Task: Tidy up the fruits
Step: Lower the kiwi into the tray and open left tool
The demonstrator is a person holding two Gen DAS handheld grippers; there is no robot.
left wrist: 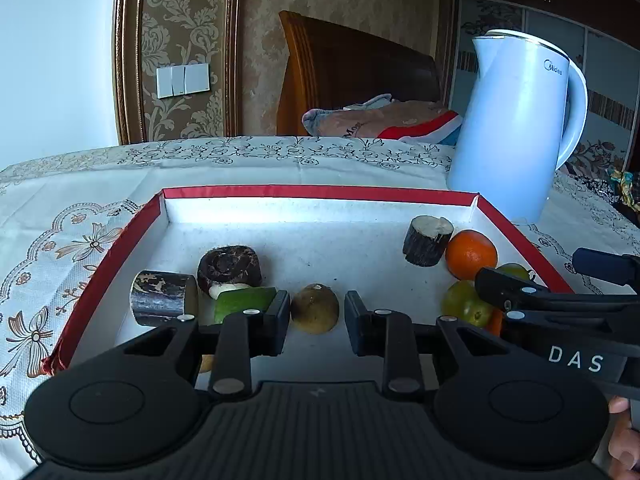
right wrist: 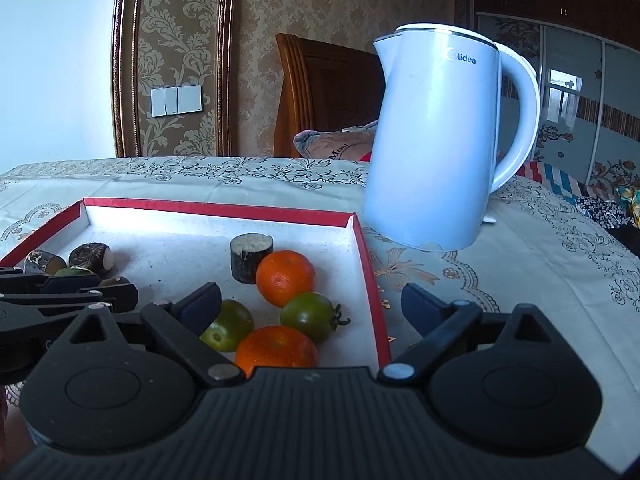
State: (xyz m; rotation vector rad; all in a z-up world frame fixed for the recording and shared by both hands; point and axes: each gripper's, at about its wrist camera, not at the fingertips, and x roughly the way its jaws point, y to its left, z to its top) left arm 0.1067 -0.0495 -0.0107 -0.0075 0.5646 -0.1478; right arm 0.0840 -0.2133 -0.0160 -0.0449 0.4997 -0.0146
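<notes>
A red-rimmed white box [left wrist: 320,193] [right wrist: 216,210] holds the fruits. My left gripper [left wrist: 317,320] is open, its jaws either side of a small brown round fruit [left wrist: 315,308]. To its left lie a green piece [left wrist: 244,300] and two dark sugarcane chunks [left wrist: 162,298] [left wrist: 229,266]. At the box's right stand another cane chunk [right wrist: 251,257], two oranges [right wrist: 285,277] [right wrist: 276,349] and two green tomatoes [right wrist: 308,316] [right wrist: 230,326]. My right gripper [right wrist: 311,307] is open over these, empty; it also shows in the left wrist view [left wrist: 504,294].
A pale blue Midea kettle [right wrist: 436,136] [left wrist: 516,120] stands just behind the box's right corner on the lace tablecloth [right wrist: 520,248]. A wooden headboard and pillows are beyond the table. The box's right wall [right wrist: 374,288] lies between my right fingers.
</notes>
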